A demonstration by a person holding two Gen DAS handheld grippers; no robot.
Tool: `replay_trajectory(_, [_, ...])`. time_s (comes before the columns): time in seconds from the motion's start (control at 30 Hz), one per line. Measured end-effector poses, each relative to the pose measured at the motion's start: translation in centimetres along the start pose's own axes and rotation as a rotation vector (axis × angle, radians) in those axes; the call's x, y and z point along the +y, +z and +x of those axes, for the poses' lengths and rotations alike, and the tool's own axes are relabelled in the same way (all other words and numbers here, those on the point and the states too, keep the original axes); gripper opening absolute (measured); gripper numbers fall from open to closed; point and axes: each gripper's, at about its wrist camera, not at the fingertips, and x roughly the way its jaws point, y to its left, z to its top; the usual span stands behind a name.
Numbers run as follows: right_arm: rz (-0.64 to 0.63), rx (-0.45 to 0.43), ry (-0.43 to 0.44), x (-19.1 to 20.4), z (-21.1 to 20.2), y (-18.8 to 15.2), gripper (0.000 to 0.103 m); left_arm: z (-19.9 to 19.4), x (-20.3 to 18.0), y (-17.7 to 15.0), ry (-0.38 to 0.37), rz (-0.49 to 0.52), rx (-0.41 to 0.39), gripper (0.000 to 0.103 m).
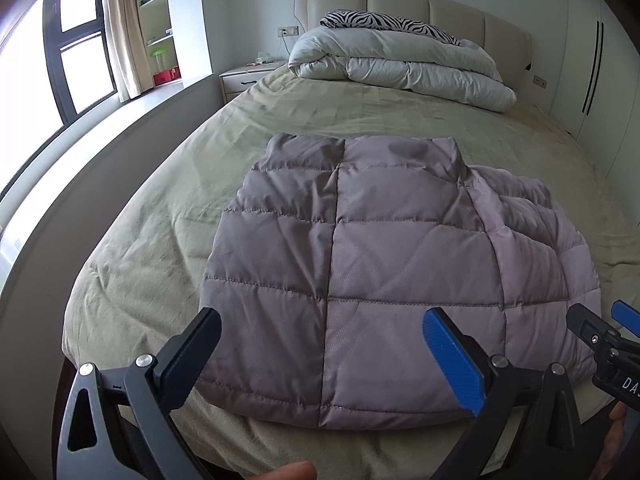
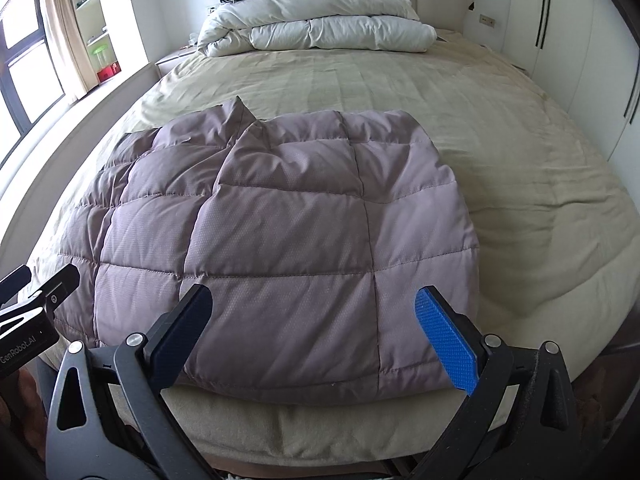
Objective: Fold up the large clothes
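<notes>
A mauve quilted puffer jacket [image 1: 384,264] lies folded flat on the near end of the bed [image 1: 160,208], collar toward the headboard; it also shows in the right wrist view [image 2: 280,232]. My left gripper [image 1: 324,344] is open and empty, held just above the jacket's near hem. My right gripper [image 2: 312,320] is open and empty, over the hem further right. The right gripper's fingertips [image 1: 588,324] show at the right edge of the left wrist view. The left gripper's fingertips [image 2: 60,280] show at the left edge of the right wrist view.
A folded white duvet [image 1: 400,64] and a zebra-print pillow [image 1: 384,22] lie at the headboard. A nightstand [image 1: 244,78], a window and shelves stand to the left, wardrobe doors [image 2: 580,60] to the right. Beige sheet [image 2: 520,160] spreads around the jacket.
</notes>
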Motion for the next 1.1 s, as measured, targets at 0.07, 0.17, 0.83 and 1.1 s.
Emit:
replay_trajectory(0.07, [-0.001,0.003,0.002,0.05,0.03,-0.08,0.103,0.06,0.02,-0.01,0.000,0.000,0.002,0.103])
replay_trajectory(0.17, [-0.005,0.004,0.002,0.13,0.08,-0.13,0.103,0.08,0.04,-0.04,0.000,0.000,0.003,0.103])
replay_trajectory(0.83, [-0.008,0.005,-0.001,0.29,0.10,-0.26,0.103,0.51,0.08,-0.31,0.005,0.000,0.011,0.103])
replay_trajectory(1.1, [-0.009,0.004,0.000,0.14,0.15,-0.28,0.103,0.49,0.07,-0.33,0.004,0.000,0.012,0.103])
